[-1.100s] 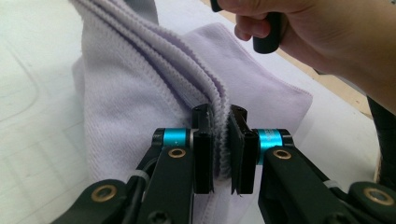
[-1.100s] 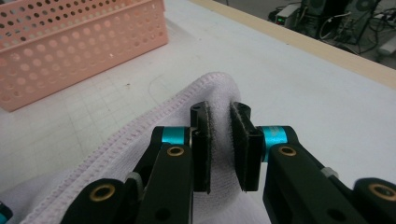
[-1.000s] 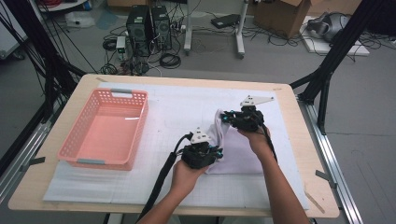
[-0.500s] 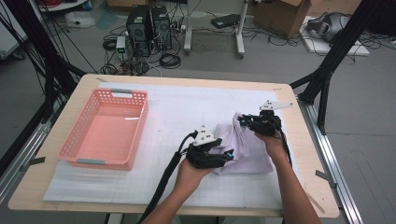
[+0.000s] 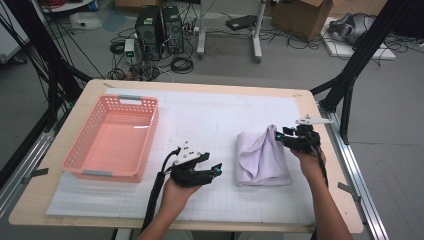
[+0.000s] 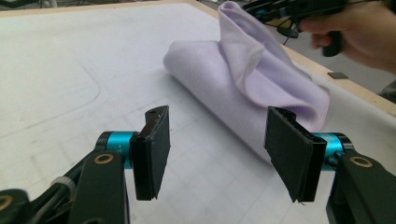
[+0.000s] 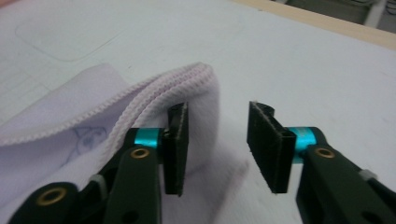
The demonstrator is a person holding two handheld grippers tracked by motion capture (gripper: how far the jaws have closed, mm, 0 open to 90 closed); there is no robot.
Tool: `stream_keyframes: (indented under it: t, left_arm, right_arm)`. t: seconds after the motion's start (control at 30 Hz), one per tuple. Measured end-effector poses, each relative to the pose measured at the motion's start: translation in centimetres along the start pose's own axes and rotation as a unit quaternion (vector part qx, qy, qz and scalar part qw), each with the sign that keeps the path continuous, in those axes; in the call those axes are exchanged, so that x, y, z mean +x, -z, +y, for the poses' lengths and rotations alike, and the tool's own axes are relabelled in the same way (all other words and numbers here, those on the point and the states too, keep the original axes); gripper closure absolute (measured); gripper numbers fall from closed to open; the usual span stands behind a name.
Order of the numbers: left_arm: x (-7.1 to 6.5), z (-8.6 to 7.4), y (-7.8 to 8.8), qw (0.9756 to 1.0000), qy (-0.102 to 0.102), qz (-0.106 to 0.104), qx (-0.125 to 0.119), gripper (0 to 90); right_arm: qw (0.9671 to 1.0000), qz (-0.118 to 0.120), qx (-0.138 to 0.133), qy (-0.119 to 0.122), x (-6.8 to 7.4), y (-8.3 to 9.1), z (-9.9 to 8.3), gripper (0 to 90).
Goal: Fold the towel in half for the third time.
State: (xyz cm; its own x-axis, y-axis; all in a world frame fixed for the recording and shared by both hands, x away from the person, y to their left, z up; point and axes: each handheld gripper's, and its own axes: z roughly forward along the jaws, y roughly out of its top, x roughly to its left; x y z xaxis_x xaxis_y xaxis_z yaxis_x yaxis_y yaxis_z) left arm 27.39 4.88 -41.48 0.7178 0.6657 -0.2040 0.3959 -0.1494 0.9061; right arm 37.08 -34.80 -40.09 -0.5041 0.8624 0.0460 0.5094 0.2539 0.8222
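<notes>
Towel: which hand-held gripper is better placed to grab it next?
Right, probably. The right hand-held gripper sits at the raised edge of the towel, jaws open with a fold between them. The left hand-held gripper is open and apart from it.

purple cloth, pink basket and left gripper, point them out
purple cloth (image 5: pixel 262 160), high view, middle of its folded top
pink basket (image 5: pixel 93 172), high view, near rim
left gripper (image 6: pixel 217 151), left gripper view, midway between its open fingers

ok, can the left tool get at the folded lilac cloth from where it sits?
Probably yes: the left tool stands open, facing the folded lilac cloth, with bare white mat between them.
</notes>
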Motion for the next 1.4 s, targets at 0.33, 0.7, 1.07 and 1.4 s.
stream_keyframes:
  t: [0.33,0.7,1.07,1.4]
  left_arm:
    - [1.8,-2.8,2.3,0.9999,0.008,0.010,-0.005,40.2]
    - [2.9,-3.2,3.9,0.9997,0.000,0.019,-0.015,39.6]
    - [3.0,-3.7,4.2,0.9996,0.005,0.028,-0.009,39.5]
    - [2.9,-3.8,3.9,0.9997,0.004,0.022,-0.008,39.6]
  right_arm:
    - [0.9980,0.057,-0.011,-0.024,2.2,4.6,-6.3,49.6]
    - [0.9975,0.063,0.016,-0.027,4.4,4.3,-7.3,82.6]
    - [0.9989,0.022,-0.014,-0.040,4.5,7.7,-7.9,58.7]
    - [0.9993,0.019,0.003,-0.031,4.9,5.4,-7.5,58.6]
